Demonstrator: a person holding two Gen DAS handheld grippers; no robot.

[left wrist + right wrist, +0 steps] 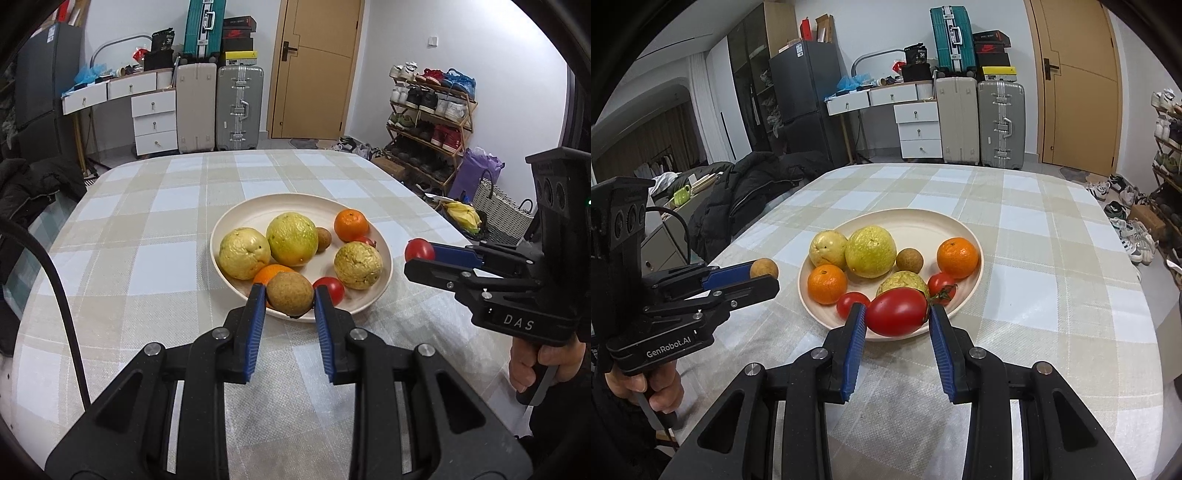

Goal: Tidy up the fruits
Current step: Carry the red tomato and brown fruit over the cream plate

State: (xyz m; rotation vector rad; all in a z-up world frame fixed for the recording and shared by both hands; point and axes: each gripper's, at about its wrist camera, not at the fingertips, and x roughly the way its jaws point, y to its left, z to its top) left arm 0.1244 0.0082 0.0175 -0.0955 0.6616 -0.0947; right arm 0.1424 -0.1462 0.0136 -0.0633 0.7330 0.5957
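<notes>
- Left gripper (290,299): pinching a small brown fruit (290,298), raised over the near rim of the plate.
- Plate (923,221), on the checked tablecloth (1034,258): three green guavas, two oranges, one brown fruit, two tomatoes.
- Right gripper (897,314): pinching a red tomato (897,312) above the plate's near edge.
</notes>
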